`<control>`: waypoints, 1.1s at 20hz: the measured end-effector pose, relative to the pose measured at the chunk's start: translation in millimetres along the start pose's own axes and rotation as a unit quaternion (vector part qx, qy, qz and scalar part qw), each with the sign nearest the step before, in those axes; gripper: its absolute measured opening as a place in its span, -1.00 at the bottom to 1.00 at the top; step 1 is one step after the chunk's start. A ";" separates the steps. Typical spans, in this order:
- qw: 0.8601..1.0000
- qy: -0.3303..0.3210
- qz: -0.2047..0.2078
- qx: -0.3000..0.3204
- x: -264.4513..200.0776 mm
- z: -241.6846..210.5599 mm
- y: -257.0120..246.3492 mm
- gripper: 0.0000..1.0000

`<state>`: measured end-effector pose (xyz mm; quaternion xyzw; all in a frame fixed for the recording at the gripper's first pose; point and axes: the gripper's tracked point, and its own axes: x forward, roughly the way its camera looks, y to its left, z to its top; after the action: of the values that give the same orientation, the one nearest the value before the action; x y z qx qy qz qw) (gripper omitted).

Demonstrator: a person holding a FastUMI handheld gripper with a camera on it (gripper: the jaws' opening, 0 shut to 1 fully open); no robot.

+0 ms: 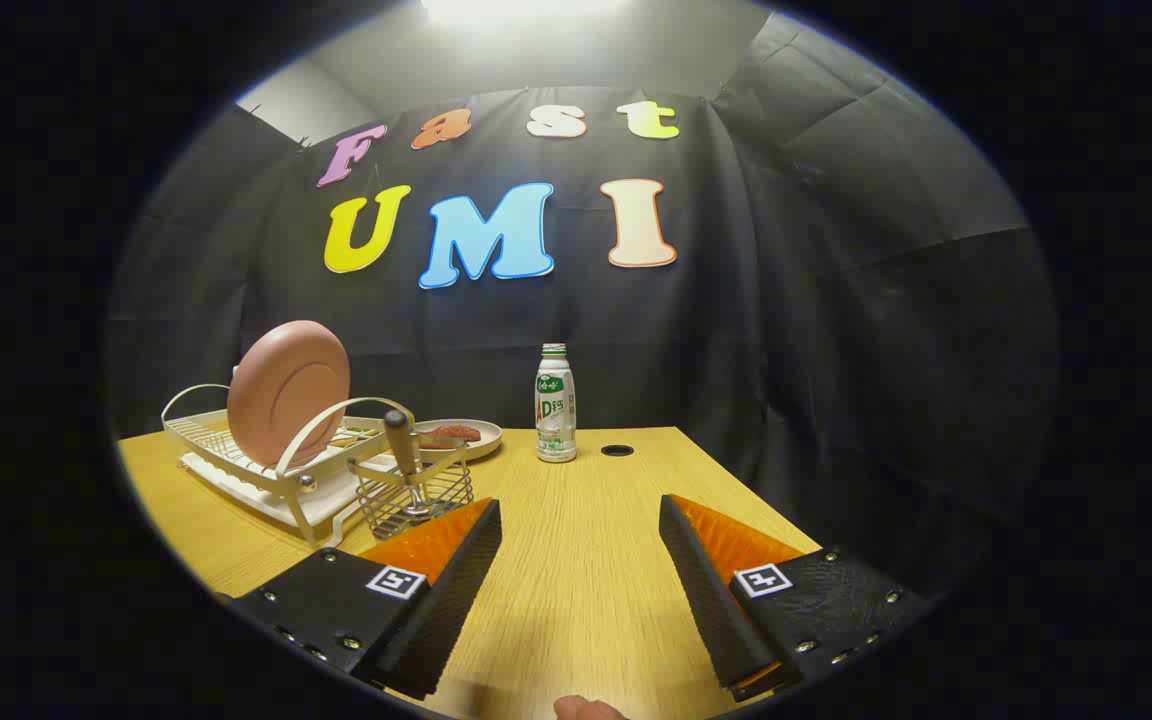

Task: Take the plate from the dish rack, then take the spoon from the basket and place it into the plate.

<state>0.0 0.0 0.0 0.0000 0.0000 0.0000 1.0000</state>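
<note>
Gripper (580,520) view first: fingers are spread wide apart with nothing between them, just bare wooden table (586,580) showing through the gap. So it's released, not gripping anything.

Ahead of the left finger sits the white dish rack (266,465), and the pink plate (288,393) stands upright on its edge in the rack slots, leaning a bit, its flat face turned toward the camera. Hooked on the rack's near corner is a small wire basket (416,495), just beyond the left fingertip, and the spoon (402,445) pokes up out of it handle-first, pretty much vertical.

Behind the basket there's a second shallow dish (464,437) lying flat on the table with something reddish in it, can't really tell what. Just beside that, further back and roughly centered between the fingers, a green and white bottle (555,405) stands upright. Near the bottle there's a small dark round hole (617,451) in the tabletop.
</note>
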 end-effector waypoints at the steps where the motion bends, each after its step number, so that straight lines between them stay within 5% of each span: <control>1: 1.000 -0.002 -0.003 -0.003 10.9 0.7 -2.0 0.93; 6: 0.999 -0.017 -0.031 0.011 39.8 32.8 -13.7 0.93; 15: 0.999 -0.025 -0.039 0.014 -23.9 166.6 24.0 0.93; 22: 0.999 -0.023 -0.036 0.006 -36.9 221.3 73.4 0.93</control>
<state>-36.9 73.4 221.3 0.0056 -0.0231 -0.0362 0.9991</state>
